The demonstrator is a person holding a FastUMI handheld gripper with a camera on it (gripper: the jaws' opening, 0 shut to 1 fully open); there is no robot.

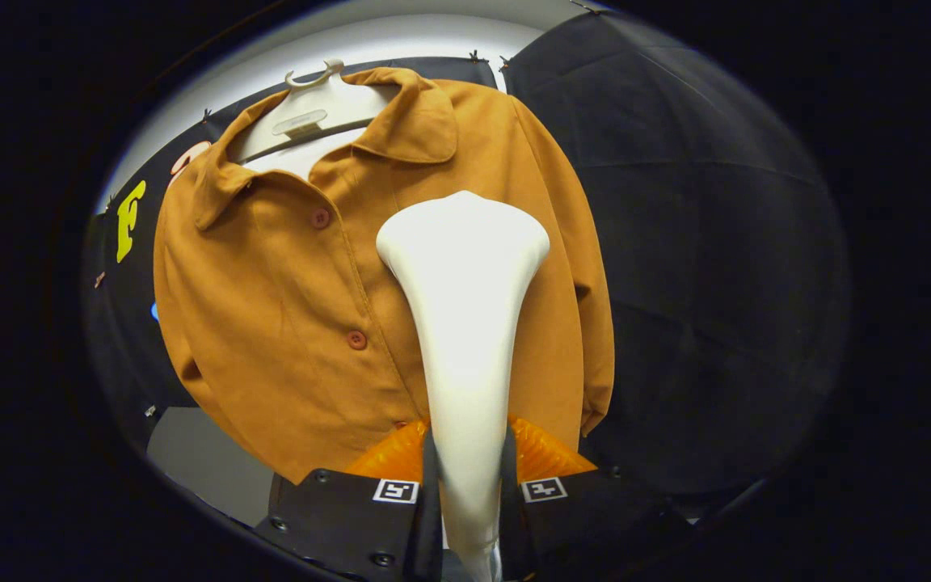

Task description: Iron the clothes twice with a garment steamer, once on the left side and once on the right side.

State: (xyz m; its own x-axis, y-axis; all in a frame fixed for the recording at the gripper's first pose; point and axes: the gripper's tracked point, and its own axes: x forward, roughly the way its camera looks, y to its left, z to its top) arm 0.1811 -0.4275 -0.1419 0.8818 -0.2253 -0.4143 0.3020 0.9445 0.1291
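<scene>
Between the two fingers of the gripper sits the thin handle of a white garment steamer, and both fingers press on it from each side, so the tongs are closed tight around it. The wide head of the steamer points up and forward, toward the right half of an orange shirt. The shirt hangs on a pale hanger just beyond the fingers, with its buttons running down the middle. It is hard to tell if the steamer head touches the cloth or only floats close to it. Things could go wrong from here. The handle is smooth and narrow, so it might slip or twist in the grip. If the head pushes too hard, the shirt could swing away or slide off the hanger. If it catches on a button, the cloth could bunch up.
</scene>
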